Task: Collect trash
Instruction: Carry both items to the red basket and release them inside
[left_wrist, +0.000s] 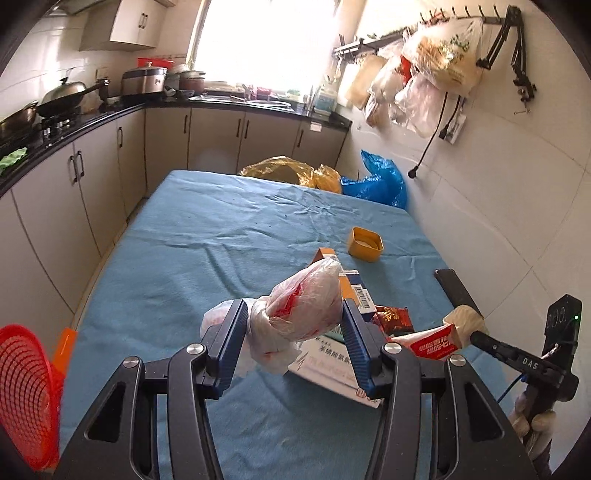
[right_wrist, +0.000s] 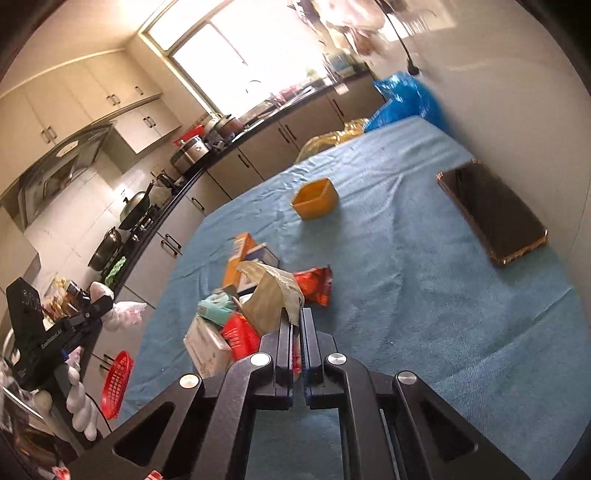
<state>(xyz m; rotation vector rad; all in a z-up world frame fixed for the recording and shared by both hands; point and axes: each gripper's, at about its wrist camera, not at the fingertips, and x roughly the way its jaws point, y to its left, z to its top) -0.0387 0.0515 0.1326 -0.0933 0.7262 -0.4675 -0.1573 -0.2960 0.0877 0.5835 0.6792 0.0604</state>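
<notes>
Blue cloth covers the surface (left_wrist: 192, 236), wrinkled and soft; it fills the middle of both views, with open room across its upper half and left side. Its right edge runs along the white wall; cabinets sit well apart on the left.

Red basket (left_wrist: 26, 391), lower left of the left view, just off the surface's edge; likely the drop point.

Trash pile (right_wrist: 236, 295), centre of the right view: cartons, red packets, wrappers, loosely overlapping. Judged light and easily scattered.

Phone (right_wrist: 491, 218) lies near the right edge; yellow tub (right_wrist: 316, 199) stands alone above the pile. Avoid both.

Left gripper (left_wrist: 295, 317), partly open, clamps a knotted plastic bag (left_wrist: 303, 299) raised over the pile. Soft, slippery, compressible; hold taken at the bulge beside the knot.

Right gripper (right_wrist: 295, 325), closed flat on a crumpled wrapper (right_wrist: 273, 291). Thin, limp; pinched at its near edge, rest stands free.
</notes>
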